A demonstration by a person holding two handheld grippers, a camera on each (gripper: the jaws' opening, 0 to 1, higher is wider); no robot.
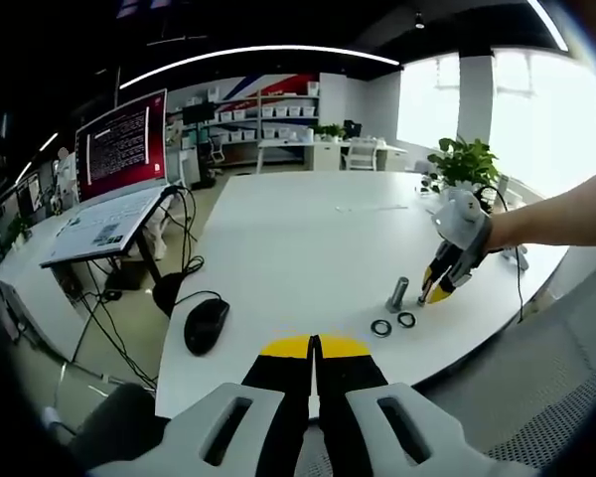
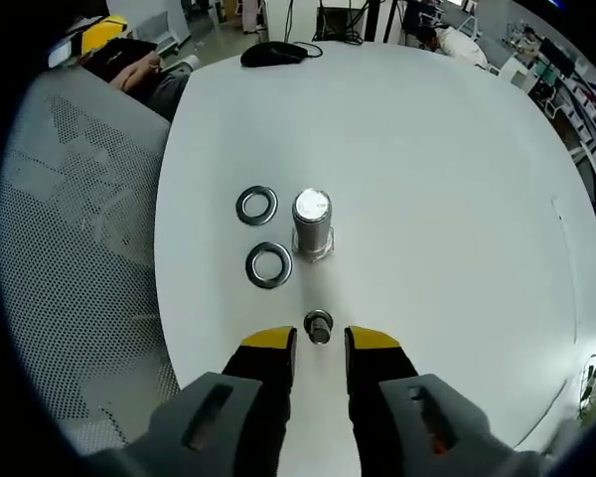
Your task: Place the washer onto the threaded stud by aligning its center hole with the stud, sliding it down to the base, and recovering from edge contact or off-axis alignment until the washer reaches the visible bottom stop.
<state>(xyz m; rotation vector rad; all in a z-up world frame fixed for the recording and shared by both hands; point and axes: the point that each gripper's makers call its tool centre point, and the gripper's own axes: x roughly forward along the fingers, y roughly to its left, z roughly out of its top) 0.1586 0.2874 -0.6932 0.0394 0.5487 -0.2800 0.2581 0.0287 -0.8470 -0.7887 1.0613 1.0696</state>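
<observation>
A thick upright metal stud (image 2: 312, 224) stands on the white table (image 2: 447, 179). Two flat washers lie to its left, one (image 2: 256, 205) farther from me and one (image 2: 269, 264) nearer. My right gripper (image 2: 321, 343) is open just short of the stud, and a small metal nut-like piece (image 2: 319, 326) stands on the table at the mouth of its yellow-tipped jaws. In the left gripper view the stud (image 1: 398, 294) and both washers (image 1: 381, 327) (image 1: 406, 319) sit near the table's edge, with the right gripper (image 1: 435, 290) tilted down beside them. My left gripper (image 1: 314, 348) is shut, holding nothing, well back from the parts.
A black mouse (image 1: 206, 324) lies at the table's left edge, its cable hanging down. A laptop (image 1: 119, 189) sits on a stand beyond it. A potted plant (image 1: 464, 159) stands at the far right. A grey mesh chair (image 2: 70, 248) borders the table by the washers.
</observation>
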